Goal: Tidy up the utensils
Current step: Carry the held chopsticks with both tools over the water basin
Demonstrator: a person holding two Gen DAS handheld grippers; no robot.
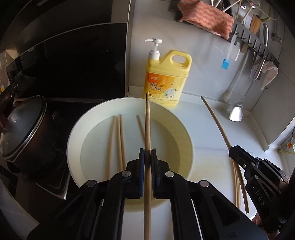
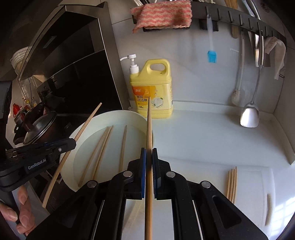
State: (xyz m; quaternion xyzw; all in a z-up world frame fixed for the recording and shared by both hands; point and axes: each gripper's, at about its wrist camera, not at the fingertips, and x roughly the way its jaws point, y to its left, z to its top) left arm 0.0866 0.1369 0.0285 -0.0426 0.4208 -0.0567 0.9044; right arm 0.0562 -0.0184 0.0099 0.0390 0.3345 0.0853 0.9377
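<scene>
Both tongs are clenched — left tongs (image 1: 147, 154) and right tongs (image 2: 149, 154) each grasp one chopstick; lay them parallel beside the bundle (image 2: 232, 181) — tips aligned.

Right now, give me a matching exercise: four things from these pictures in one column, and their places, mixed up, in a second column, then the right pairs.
Things:
1. detergent bottle
2. three loose chopsticks
3. blue brush
4. checked cloth

Places:
A. lying in the white bowl
B. hanging from a hook on the wall rack
C. standing on the counter behind the bowl
D. draped over the left end of the rack

Pairs: 1-C, 2-A, 3-B, 4-D
</scene>
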